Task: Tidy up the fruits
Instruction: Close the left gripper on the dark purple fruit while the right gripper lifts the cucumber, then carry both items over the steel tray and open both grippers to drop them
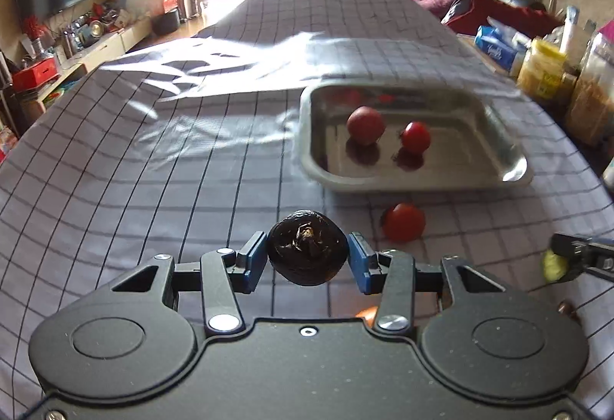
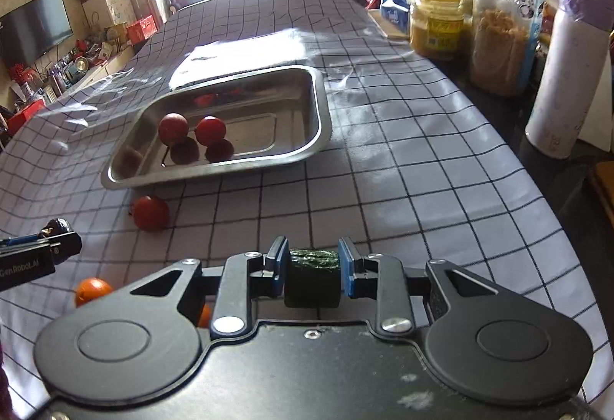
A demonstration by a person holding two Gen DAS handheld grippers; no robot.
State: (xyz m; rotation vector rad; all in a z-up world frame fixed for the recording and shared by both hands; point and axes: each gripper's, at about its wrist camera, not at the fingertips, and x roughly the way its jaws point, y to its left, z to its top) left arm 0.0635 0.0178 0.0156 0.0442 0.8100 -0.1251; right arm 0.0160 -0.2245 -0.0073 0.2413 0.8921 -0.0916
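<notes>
My left gripper point(image 1: 307, 256) is shut on a dark wrinkled round fruit point(image 1: 307, 247), held above the checked tablecloth, short of the steel tray point(image 1: 418, 178). The tray holds a dull red fruit point(image 1: 365, 124) and a red tomato point(image 1: 416, 137). Another tomato point(image 1: 403, 222) lies on the cloth just in front of the tray. My right gripper point(image 2: 313, 262) is shut on a dark green cucumber piece point(image 2: 313, 278); it also shows at the right edge of the left wrist view point(image 1: 564, 259). The tray point(image 2: 314, 147) lies ahead and left of the right gripper. The left gripper point(image 2: 57, 236) is at far left there.
An orange fruit point(image 2: 92, 290) lies on the cloth at lower left, near the tomato point(image 2: 150, 213). Jars point(image 2: 436, 22), a tall clear container point(image 2: 502, 17) and a lilac flask point(image 2: 568, 63) stand along the right table edge. A sofa and a TV are beyond the table.
</notes>
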